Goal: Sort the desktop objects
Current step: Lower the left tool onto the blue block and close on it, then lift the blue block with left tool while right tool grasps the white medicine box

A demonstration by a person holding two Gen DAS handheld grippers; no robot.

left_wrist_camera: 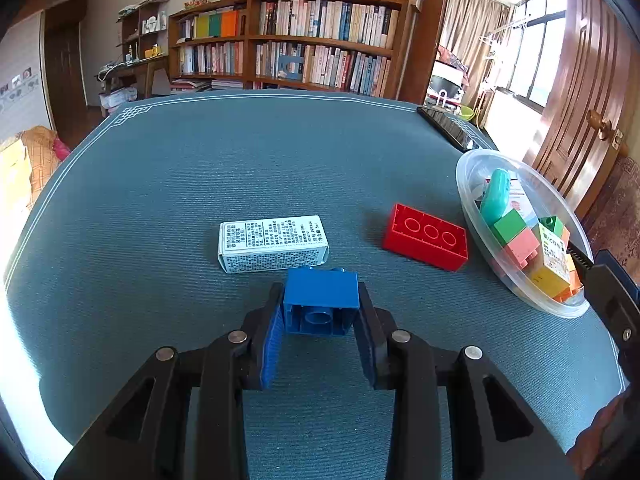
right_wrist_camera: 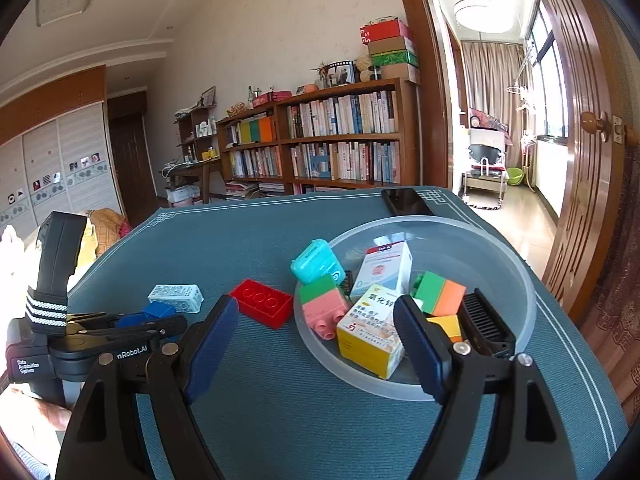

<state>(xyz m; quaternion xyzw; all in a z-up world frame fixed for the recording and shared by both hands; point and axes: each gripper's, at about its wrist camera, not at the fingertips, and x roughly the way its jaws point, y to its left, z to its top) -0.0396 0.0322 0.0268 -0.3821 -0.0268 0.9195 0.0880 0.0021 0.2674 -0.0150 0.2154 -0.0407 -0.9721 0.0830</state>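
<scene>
My left gripper (left_wrist_camera: 320,300) is shut on a blue brick (left_wrist_camera: 320,300), its hollow underside facing the camera, just above the teal mat. Beyond it lie a white printed box (left_wrist_camera: 274,243) and a red brick (left_wrist_camera: 426,237). My right gripper (right_wrist_camera: 316,328) is open and empty, held above the near rim of a clear plastic bowl (right_wrist_camera: 516,280). The bowl holds a teal case (right_wrist_camera: 318,261), a white box (right_wrist_camera: 386,268), a yellow box (right_wrist_camera: 370,336), and green, pink and orange bricks. The left gripper (right_wrist_camera: 132,324) with the blue brick (right_wrist_camera: 159,310) shows at the left of the right wrist view.
A black phone (right_wrist_camera: 406,201) lies at the mat's far edge behind the bowl. The bowl (left_wrist_camera: 466,184) sits at the table's right side, close to a wooden door (right_wrist_camera: 580,160). A bookshelf (left_wrist_camera: 288,44) stands beyond the table.
</scene>
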